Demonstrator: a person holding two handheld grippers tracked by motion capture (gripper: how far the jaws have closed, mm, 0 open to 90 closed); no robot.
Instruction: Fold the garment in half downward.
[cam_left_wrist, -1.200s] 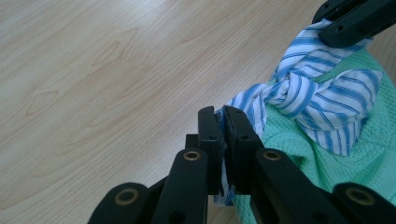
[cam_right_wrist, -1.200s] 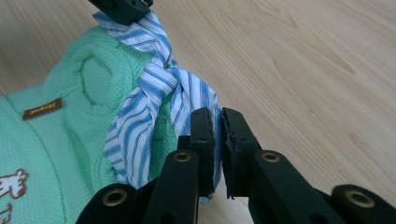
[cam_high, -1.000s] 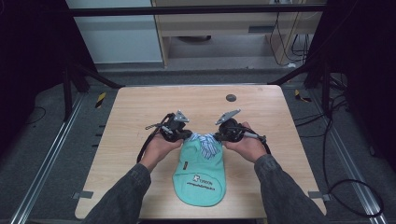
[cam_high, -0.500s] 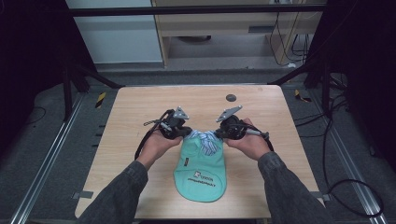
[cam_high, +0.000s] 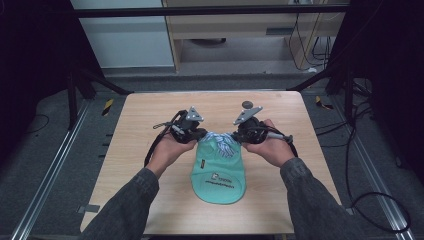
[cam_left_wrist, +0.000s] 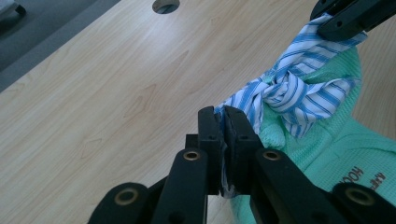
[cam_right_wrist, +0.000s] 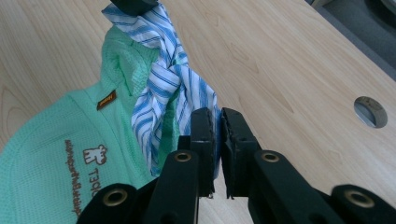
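A mint-green knitted garment (cam_high: 220, 175) with a brown logo hangs from its top edge, its lower part on the table. Blue-and-white striped ties (cam_high: 222, 144) are knotted at its top. My left gripper (cam_high: 202, 135) is shut on one tie end and my right gripper (cam_high: 238, 136) on the other. In the left gripper view the jaws (cam_left_wrist: 224, 114) pinch striped cloth, with the knot (cam_left_wrist: 285, 91) just beyond. In the right gripper view the jaws (cam_right_wrist: 217, 116) clamp the other striped end (cam_right_wrist: 163, 79) beside the green fabric (cam_right_wrist: 46, 154).
The wooden table (cam_high: 140, 120) has a round cable hole (cam_high: 247, 104) near its far edge, behind the right gripper. Metal rails run along the floor at both sides, and dark frame posts stand at the far corners.
Both hands have risen together, lifting the garment's top end by its striped ties. The garment now hangs longer and narrower below the grippers.
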